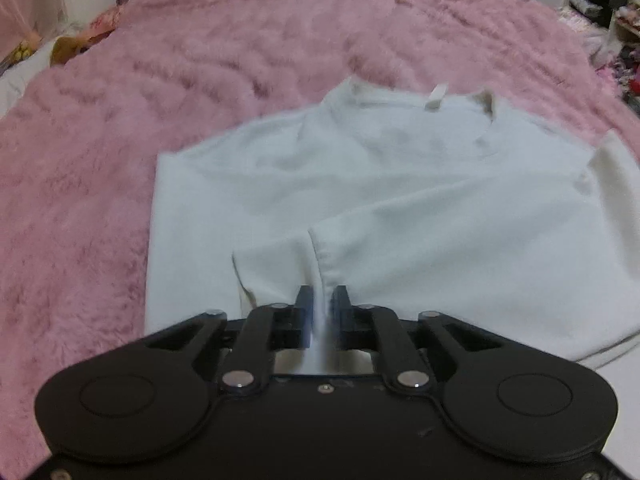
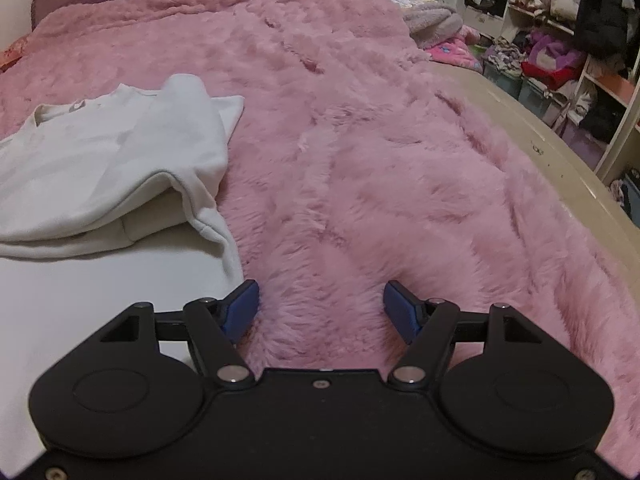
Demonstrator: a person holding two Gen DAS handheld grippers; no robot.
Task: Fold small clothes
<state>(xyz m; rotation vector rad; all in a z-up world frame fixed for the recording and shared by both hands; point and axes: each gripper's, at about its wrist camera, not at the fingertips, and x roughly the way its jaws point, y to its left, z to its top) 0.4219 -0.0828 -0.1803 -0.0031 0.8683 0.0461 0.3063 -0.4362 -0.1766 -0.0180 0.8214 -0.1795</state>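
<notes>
The white top is lying mid-frame on the pink blanket, its cuff being pinched by the left gripper. The right gripper is being held wide, empty, lower centre. Thin grip: fabric could be dropped mid-fold.

White top pinched in left gripper

Soft cloth on shaggy pink plush

The white top is smooth, matt knit cloth; the pink blanket covering the bed is long-piled, fluffy faux fur. Both grippers, left gripper and right gripper, are matt black plastic with shiny metal rivets; the right's pads look blue and rubbery.
</notes>
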